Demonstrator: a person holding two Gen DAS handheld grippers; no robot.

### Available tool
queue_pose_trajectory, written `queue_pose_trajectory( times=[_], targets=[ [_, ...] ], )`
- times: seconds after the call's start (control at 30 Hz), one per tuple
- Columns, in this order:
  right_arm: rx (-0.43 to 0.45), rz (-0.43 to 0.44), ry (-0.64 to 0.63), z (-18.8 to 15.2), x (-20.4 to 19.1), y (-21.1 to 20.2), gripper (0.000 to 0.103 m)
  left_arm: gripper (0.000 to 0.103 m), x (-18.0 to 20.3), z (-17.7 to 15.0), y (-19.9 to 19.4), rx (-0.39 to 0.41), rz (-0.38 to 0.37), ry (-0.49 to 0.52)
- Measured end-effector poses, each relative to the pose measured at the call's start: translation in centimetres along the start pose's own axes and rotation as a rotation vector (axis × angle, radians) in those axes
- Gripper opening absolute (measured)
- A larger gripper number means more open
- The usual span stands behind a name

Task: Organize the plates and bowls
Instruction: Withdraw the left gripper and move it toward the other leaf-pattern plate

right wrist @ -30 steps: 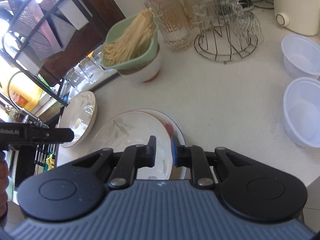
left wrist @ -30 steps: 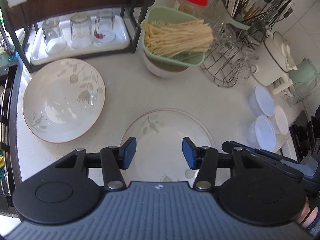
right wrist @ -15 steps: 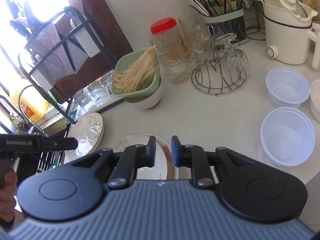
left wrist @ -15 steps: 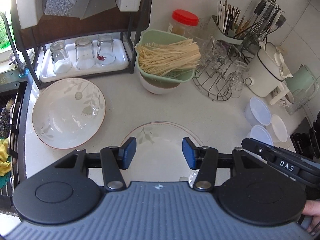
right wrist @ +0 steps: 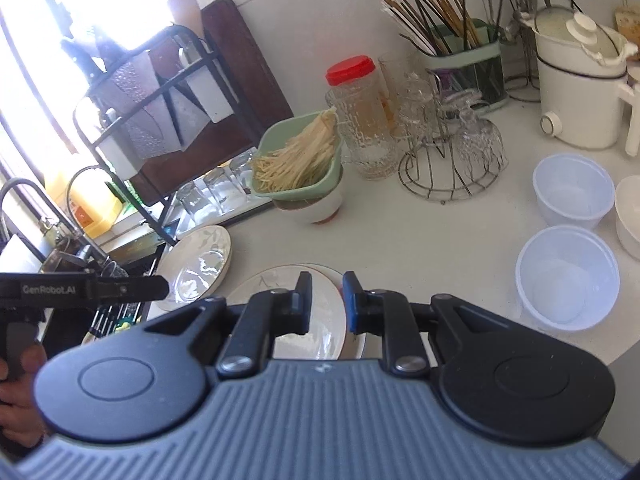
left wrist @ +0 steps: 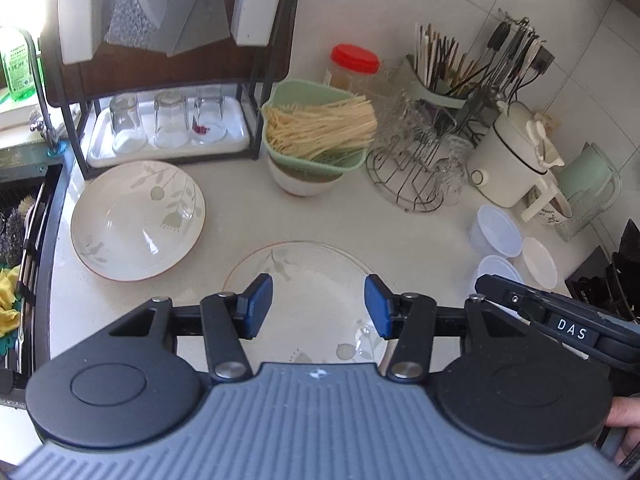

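1. My left gripper (left wrist: 318, 306) hangs spread, empty, above the stacked white leaf-patterned plates (left wrist: 312, 280).
2. My right gripper (right wrist: 326, 300) is narrowly parted, pinching nothing.
3. A white leaf-patterned shallow bowl (left wrist: 138, 220) sits beside the black rack (left wrist: 176, 60).

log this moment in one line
left gripper: open, empty | right gripper: barely open, empty | stacked plates: on counter | deep plate: on counter

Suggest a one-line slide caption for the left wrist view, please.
Open left gripper above a leaf-patterned plate, deep plate on the counter beside it.
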State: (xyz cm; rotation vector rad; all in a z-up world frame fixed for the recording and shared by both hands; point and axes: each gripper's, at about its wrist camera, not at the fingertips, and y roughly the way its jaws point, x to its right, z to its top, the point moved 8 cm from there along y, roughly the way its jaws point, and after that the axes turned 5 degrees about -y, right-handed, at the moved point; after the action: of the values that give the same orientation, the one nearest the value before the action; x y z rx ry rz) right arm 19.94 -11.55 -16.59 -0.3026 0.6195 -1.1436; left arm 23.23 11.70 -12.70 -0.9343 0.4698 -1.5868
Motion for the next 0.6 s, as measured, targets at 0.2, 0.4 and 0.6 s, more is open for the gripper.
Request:
queue_pose_trajectory(
  times=[0.2,0.4,0.6],
  targets=[
    [0.014,0.018,-0.059,0.5,-0.2,-1.8,0.02,0.056,1.6,-0.6,-0.9,0.036,-0.009,-0.04],
    [0.016,0.013,-0.084,-0.4,1.3,-3.2,0.02,0.056,4.3,-1.8,-0.8,0.023,0.028,0.015],
    [0.011,0.042,-0.099,-1.5,2.5,-4.9,0.021,0.056,6.3,-3.2,-1.7,0.062,0.033,-0.032]
  ],
)
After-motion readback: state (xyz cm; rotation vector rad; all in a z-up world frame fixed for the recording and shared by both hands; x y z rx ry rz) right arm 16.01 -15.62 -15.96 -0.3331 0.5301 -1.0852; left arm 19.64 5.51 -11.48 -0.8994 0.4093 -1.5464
